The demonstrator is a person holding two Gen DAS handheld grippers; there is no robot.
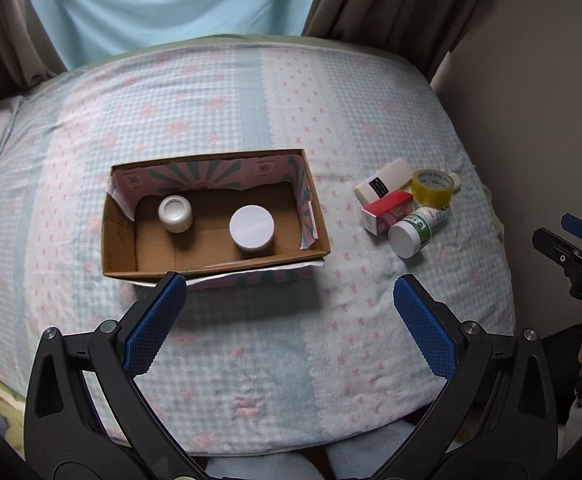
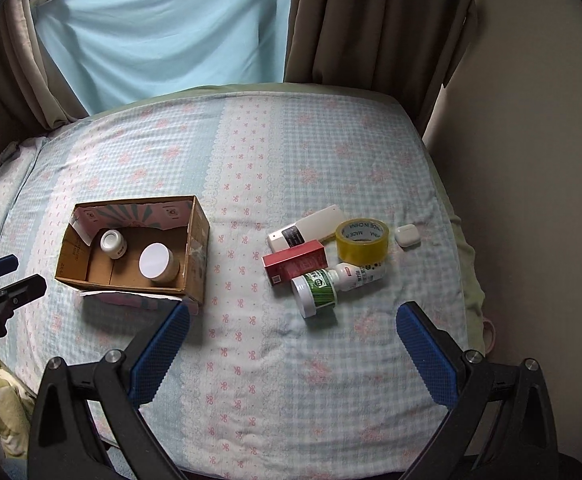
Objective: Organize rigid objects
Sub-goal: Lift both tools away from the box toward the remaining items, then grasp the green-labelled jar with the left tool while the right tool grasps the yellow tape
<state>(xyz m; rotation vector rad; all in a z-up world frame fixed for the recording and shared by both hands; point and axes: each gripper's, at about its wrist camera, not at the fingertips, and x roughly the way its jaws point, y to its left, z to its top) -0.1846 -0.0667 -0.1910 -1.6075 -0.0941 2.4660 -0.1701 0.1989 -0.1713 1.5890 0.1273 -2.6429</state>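
One cardboard box (image 2: pixel 131 258) sits left on the bed (image 2: pixel 251 380), holding two white-lidded jars (image 2: pixel 154 261) upright (both pale). To its right lie six loose items, touching or nearly so, among them a yellow tape roll (image 2: pixel 362 240). Left gripper (image 1: pixel 289 320) and right gripper (image 2: pixel 293 344) hover near, fingers spread wide, empty.

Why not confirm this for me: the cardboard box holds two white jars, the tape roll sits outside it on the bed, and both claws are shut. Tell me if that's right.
One part is wrong: neither claw is shut. The left claw and the right claw both stand wide open and empty, as each wrist view shows. The rest holds: the cardboard box contains two white jars, and the tape roll lies outside it on the bed.
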